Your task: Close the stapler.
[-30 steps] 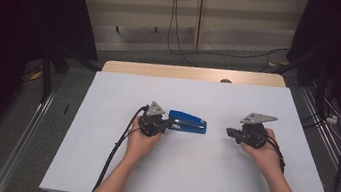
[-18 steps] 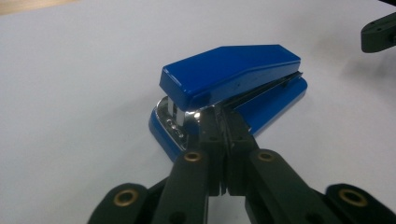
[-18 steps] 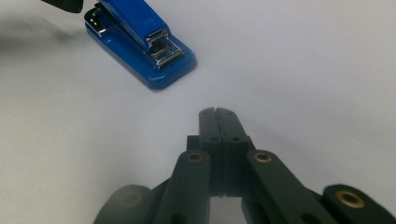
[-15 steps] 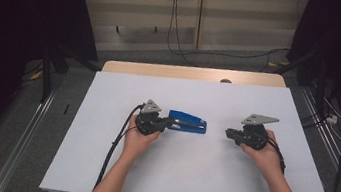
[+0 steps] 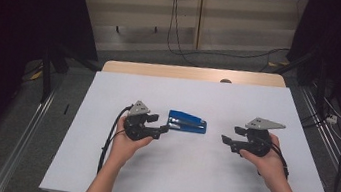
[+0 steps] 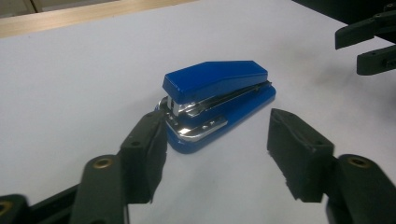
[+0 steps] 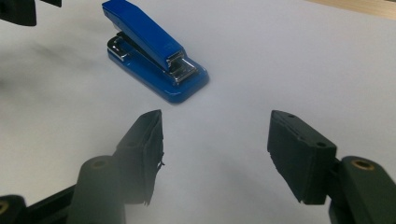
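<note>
on the white table [image 5: 98, 166], near its middle, the blue stapler [image 5: 187, 123] lies flat between the two grippers. both sets of jaws, shut a second ago, have just been opening, and the left hand has lifted a little, so a grab looks about to begin. the left gripper [image 5: 163, 128] now stands fairly wide just beside the stapler's metal end, holding nothing. the right gripper [image 5: 227, 141] is also fairly wide and empty, set apart from the stapler's other end.

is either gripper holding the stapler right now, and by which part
Nothing is held. The stapler lies on the table, clear of the left gripper and right gripper, both open.
</note>
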Tool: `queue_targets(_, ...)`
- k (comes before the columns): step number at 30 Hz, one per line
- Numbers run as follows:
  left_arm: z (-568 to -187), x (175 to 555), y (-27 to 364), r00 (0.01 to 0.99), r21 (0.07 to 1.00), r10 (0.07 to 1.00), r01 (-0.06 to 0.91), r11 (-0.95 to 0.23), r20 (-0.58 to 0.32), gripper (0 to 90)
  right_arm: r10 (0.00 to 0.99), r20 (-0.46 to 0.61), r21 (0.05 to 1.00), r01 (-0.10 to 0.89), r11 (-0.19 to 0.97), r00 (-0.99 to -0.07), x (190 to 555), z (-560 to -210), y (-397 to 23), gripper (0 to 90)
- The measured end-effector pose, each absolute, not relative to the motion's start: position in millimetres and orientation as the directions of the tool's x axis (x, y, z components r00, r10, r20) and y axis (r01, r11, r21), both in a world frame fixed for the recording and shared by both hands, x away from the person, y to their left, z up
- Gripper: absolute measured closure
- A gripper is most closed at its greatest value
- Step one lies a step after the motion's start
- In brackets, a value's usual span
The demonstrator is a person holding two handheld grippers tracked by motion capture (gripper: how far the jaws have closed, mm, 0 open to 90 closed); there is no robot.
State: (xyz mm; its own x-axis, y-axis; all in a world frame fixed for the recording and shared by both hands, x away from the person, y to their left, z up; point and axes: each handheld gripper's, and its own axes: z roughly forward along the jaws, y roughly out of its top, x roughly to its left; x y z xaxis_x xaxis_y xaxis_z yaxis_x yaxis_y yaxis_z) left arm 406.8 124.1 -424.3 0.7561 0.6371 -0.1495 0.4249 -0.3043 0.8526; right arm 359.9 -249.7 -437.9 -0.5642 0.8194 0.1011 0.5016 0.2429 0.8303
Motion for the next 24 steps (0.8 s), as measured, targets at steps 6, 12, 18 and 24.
queue_targets(6,-422,402,134,0.751,0.848,0.641,0.436,-0.301,-0.158,28.5,0.821,0.074,0.844,0.475,0.251,-0.566,344,-435,-249,28.8)
queue_targets(12,-420,397,141,0.738,0.836,0.663,0.438,-0.330,-0.125,19.8,0.813,0.096,0.852,0.469,0.231,-0.574,335,-436,-251,26.3)
queue_targets(18,-421,394,149,0.726,0.837,0.671,0.454,-0.306,-0.148,13.7,0.813,0.098,0.851,0.473,0.230,-0.573,325,-440,-256,22.9)
queue_targets(24,-420,391,162,0.703,0.844,0.691,0.464,-0.269,-0.166,11.1,0.823,0.103,0.854,0.474,0.215,-0.559,313,-443,-265,20.0)
